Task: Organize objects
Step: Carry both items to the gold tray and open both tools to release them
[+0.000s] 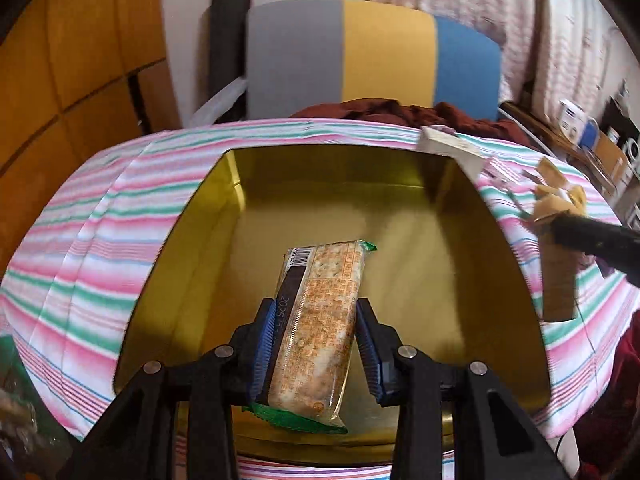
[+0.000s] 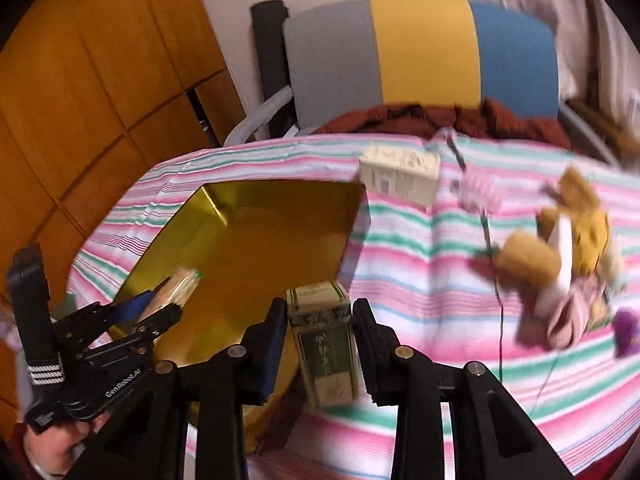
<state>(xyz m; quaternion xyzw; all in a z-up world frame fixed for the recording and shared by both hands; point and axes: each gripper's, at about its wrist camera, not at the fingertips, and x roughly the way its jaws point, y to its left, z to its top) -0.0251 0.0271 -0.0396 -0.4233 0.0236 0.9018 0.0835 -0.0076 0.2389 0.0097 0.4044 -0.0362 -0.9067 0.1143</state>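
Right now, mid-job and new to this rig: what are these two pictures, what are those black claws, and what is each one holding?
Each picture comes from a camera on a hand-held gripper, looking along its fingers. A person carries one gripper per hand; there is no robot arm. The left gripper clamps a cracker pack over the open gold tin. The right gripper clamps a green box beside that tin. On the striped cloth lie a white box and a plush toy.

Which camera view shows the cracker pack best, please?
The left wrist view. There the cracker pack fills the centre, clamped by the left hand-held gripper above the gold tin, with its barcode and printing visible. The right wrist view shows only a blurred end of the pack at its left edge.
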